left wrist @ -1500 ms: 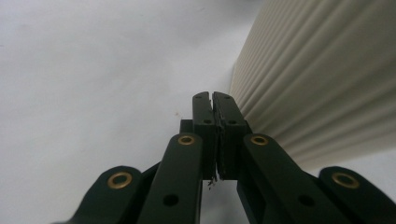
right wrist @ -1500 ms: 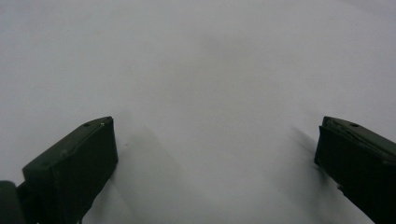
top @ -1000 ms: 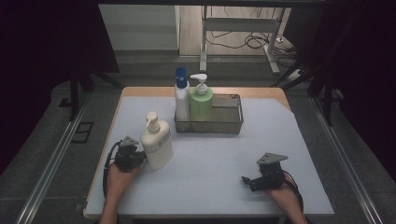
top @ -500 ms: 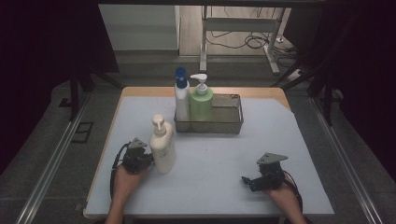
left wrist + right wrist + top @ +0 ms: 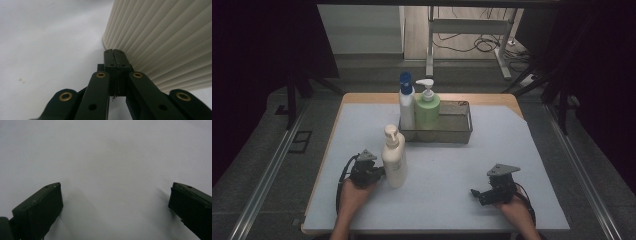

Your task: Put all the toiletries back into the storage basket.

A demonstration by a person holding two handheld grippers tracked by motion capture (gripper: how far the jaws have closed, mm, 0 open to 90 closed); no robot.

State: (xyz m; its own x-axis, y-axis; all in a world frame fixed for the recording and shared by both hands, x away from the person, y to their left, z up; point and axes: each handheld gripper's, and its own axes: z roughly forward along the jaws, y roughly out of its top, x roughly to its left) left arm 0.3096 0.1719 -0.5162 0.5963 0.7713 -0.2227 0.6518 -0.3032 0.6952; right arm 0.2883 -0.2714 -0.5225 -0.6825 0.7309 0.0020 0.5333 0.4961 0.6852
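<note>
Left gripper view crops the cream bottle (image 5: pixel 160 37) touching the clenched left claw (image 5: pixel 115 53)

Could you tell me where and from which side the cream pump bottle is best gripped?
Probably across the ribbed body of the cream pump bottle, low to mid height, coming in level from its left, where the left gripper sits shut beside it. It stands upright; the ribs may help against slipping, and the narrow pump head looks less secure.

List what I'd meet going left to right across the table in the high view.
Left hand-held gripper → cream pump bottle → blue-capped bottle → green pump bottle → wire basket → right hand-held gripper.
</note>
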